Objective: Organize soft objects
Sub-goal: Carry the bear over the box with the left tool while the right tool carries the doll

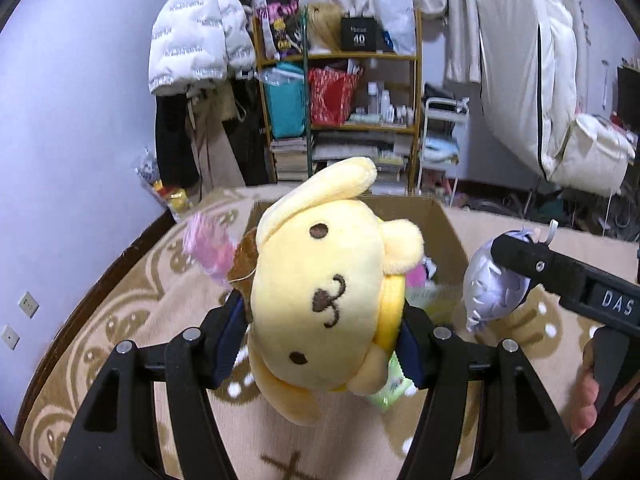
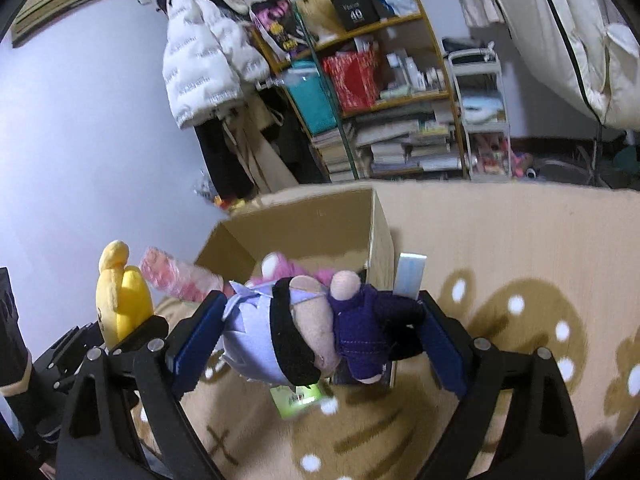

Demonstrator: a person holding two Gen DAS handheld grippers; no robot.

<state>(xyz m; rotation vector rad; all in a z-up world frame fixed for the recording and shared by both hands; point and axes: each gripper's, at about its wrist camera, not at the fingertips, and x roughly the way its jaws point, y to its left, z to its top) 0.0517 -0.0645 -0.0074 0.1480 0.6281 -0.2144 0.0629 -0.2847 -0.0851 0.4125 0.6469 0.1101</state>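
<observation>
Plush dog (image 1: pixel 328 300) fills your clamped left gripper (image 1: pixel 324 340); right gripper (image 2: pixel 320 332) clamps the doll (image 2: pixel 316 332); cardboard box (image 1: pixel 444 232) lies center frame, just beyond both.

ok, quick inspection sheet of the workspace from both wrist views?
Surface: beige patterned rug.
Job's things: yellow dog plush in left tool; doll in purple outfit in right tool; open cardboard box ahead, a pink plush inside.
Clutter: green packet on rug.
Grippers: both shut on toys.
Cables: nothing seen.
Surroundings: wooden shelf, white puffer jacket hanging.
</observation>
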